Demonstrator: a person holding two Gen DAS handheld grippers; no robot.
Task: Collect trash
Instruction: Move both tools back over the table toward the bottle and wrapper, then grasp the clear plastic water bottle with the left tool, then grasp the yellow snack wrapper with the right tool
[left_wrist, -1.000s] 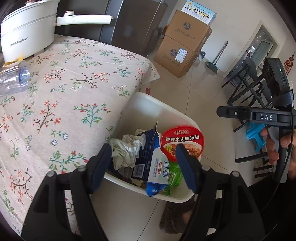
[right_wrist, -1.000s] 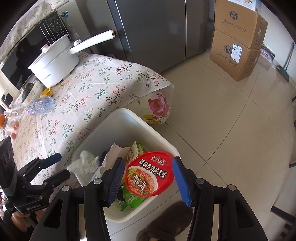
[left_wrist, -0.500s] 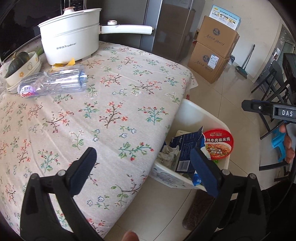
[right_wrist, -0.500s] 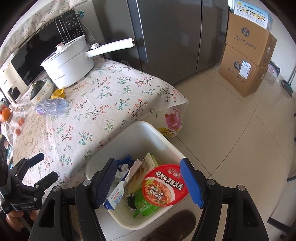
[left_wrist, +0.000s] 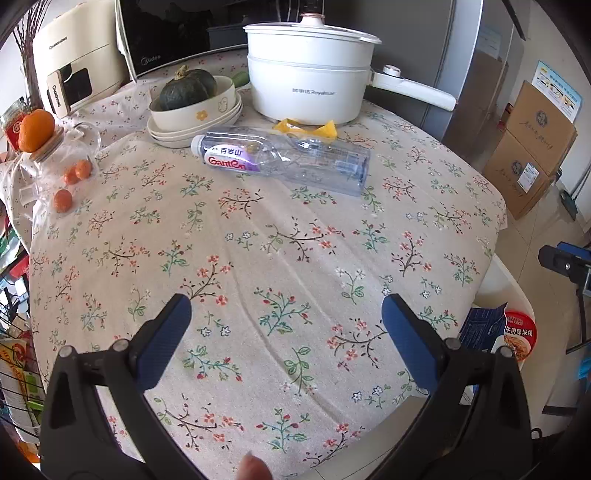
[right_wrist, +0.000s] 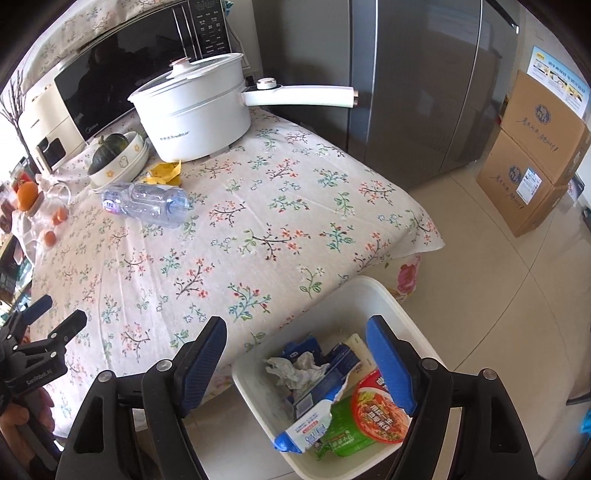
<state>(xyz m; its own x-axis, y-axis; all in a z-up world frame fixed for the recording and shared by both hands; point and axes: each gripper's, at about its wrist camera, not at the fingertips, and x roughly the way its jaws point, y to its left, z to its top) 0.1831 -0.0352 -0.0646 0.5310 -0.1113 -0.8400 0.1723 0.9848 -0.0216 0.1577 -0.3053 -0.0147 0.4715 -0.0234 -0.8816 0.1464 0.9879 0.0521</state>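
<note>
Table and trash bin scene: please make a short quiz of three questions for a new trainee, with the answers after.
1. True or false: the plastic bottle stands upright on the table.
2. What lies between the bottle and the white pot? A) a spoon B) a yellow wrapper C) a cup
3. Fill in: the red noodle cup is inside the white ____.

Key
1. False; it lies on its side.
2. B
3. bin, on the floor beside the table.
</note>
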